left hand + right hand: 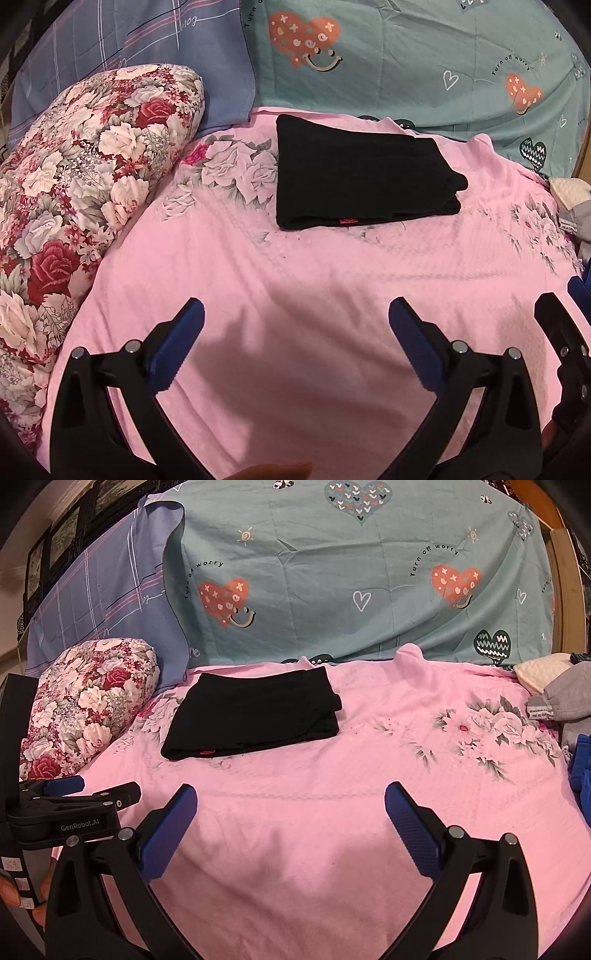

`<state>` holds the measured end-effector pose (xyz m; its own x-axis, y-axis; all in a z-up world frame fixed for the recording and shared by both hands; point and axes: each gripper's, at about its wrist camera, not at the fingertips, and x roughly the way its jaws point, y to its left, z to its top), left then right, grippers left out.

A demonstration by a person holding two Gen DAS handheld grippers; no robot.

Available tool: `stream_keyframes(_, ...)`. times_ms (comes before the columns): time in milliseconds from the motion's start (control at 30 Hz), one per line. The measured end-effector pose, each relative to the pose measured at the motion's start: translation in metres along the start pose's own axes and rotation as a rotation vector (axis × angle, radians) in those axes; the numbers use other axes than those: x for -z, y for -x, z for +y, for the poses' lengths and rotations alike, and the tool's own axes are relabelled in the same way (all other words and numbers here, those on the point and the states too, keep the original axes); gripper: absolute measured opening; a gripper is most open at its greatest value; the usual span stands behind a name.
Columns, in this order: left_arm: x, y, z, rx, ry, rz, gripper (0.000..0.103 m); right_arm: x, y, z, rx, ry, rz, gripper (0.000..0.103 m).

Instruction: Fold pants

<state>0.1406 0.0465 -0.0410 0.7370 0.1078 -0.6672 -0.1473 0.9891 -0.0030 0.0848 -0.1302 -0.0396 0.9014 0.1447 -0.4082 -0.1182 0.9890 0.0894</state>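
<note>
Pants (pixel 362 173), black, lay folded in a compact rectangle at the far middle of my pink blanket (pixel 295 280). Left gripper (pixel 295 332) and right gripper (pixel 290 812) hung wide apart, empty, well short. Folding looked finished; I judged only withdrawal remained.

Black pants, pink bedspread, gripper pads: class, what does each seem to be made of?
Black pants: likely a soft matte knit; no sheen, limp stacked folds.
Pink bedspread: seemingly a fleecy or embossed plush fabric; faint raised texture, soft wrinkles.
Right gripper pads: probably blue rubber or plastic; a dimpled grip pattern shows.
</note>
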Motion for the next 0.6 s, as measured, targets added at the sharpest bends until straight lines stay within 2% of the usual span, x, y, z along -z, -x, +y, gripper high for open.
stream_keyframes(600,0.0012,-0.0034,0.0004,0.007,-0.006,0.016,0.101,0.0018,-0.0017,0.0022,-0.013,0.011,0.009,0.102)
